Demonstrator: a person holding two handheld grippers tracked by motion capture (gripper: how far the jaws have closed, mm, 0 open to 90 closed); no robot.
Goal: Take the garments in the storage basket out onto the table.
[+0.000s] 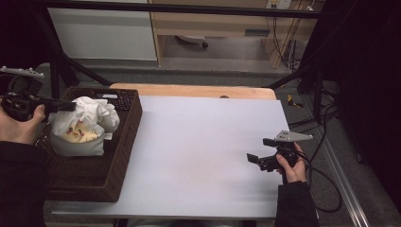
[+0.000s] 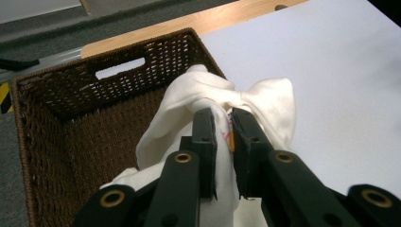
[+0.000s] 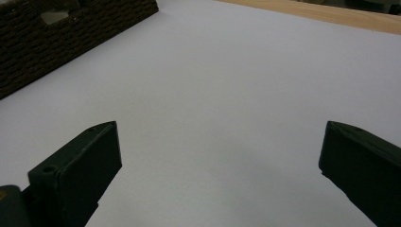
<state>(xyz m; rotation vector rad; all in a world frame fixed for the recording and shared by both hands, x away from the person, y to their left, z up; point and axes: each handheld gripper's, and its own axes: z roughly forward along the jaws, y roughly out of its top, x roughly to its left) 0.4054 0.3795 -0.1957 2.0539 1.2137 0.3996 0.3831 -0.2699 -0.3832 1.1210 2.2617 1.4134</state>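
A lab or test room set up for recording, not a home: a plain white table [image 1: 208, 142] with a pale wooden edge stands inside a frame of black metal bars [image 1: 189, 8], under dim light. Loose black cables [image 1: 326, 142] trail across a grey carpeted floor [image 1: 227, 71] at the right, and more wiring hangs beside light wooden furniture [image 1: 213, 23] along the back wall. A white panel [image 1: 101, 33] stands at the rear left. A brown wicker basket [image 1: 125, 142] rests on the table's left side.

Left tongs [image 2: 223, 142] clamped on white cloth [image 2: 189, 109] over wicker basket [image 2: 56, 127]
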